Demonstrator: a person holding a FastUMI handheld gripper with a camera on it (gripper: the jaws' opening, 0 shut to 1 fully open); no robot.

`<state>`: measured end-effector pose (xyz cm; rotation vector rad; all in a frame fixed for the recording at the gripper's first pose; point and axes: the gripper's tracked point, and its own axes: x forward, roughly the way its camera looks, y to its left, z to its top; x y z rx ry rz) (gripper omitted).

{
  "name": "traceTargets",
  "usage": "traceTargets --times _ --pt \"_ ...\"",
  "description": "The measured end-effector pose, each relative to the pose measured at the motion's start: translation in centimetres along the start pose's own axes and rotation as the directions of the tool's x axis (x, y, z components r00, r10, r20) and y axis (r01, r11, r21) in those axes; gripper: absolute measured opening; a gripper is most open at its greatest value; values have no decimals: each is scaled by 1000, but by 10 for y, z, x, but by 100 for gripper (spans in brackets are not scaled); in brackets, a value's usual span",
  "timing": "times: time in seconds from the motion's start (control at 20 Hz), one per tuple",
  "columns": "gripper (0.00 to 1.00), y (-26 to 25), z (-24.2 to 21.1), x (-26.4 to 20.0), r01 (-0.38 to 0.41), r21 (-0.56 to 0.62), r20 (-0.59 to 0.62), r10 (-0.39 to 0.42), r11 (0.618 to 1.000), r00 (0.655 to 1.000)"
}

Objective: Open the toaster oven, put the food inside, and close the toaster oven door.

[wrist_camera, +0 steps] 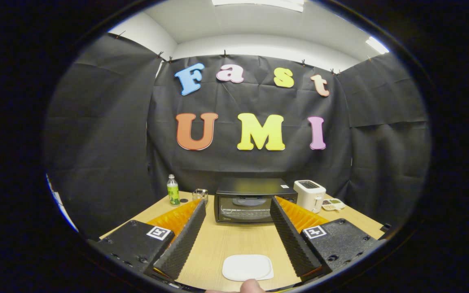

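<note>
Beyond the wide-spread hand-held gripper (237, 205), closed toaster oven (247, 203) on table (226, 244).

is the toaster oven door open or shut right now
Shut: the glass door stands upright, flush with the toaster oven front, beyond the open gripper.

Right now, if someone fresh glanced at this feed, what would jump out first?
The black toaster oven sits dead ahead beyond the open gripper, its glass door shut, at the back of the wooden table. Between the fingers, close in, lies a white plate with a fingertip at its near edge. Flanking the oven are a green bottle and small glass on one side, a white toaster on the other.
</note>
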<state>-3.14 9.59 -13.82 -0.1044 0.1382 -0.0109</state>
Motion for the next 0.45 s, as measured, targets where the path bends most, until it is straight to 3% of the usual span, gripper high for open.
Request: traceTargets --times 0.45 --pt "100 1 -13 5 9 52 -19 -8 999 1000"
